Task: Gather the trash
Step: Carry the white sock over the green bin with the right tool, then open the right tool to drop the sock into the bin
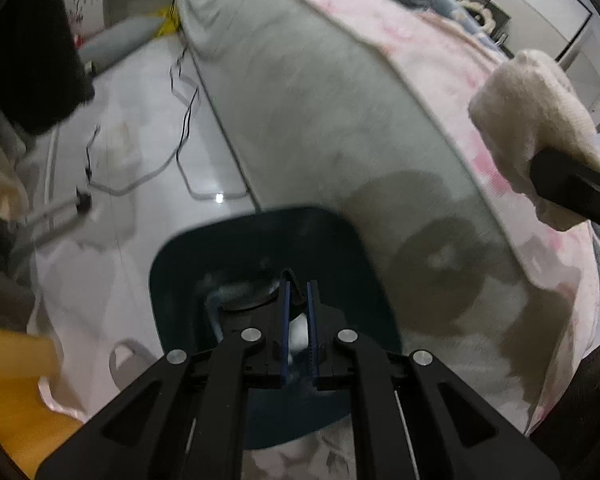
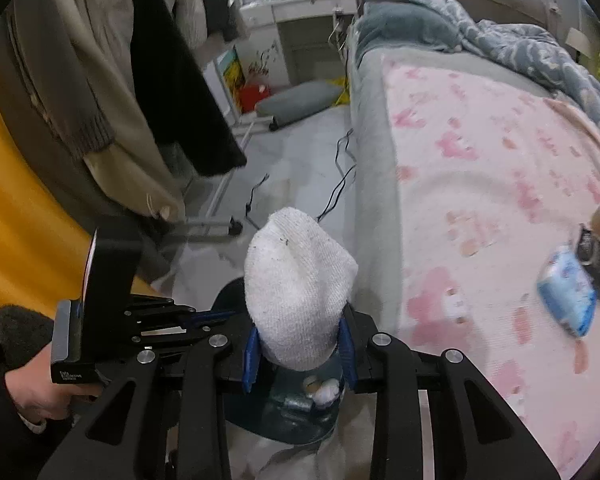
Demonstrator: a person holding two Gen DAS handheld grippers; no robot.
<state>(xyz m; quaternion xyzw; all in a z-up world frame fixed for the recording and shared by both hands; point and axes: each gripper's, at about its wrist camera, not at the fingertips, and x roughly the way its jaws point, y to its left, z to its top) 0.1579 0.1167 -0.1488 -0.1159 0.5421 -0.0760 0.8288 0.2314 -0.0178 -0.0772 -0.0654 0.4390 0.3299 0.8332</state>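
My right gripper (image 2: 299, 350) is shut on a white sock (image 2: 298, 284), held upright directly over a dark blue trash bin (image 2: 292, 420) on the floor beside the bed. The bin holds crumpled white bits and a small can. In the left wrist view the same sock (image 1: 528, 128) hangs at the upper right, above the bed edge. My left gripper (image 1: 299, 300) is shut on the rim of the bin (image 1: 188, 264) and looks down into it.
A bed with a pink patterned sheet (image 2: 500, 184) fills the right side. A blue tissue pack (image 2: 566, 296) and a dark object lie on it. Black cables (image 1: 184, 120) trail across the pale floor. Hanging coats (image 2: 100, 80) and a yellow panel (image 2: 20, 240) stand to the left.
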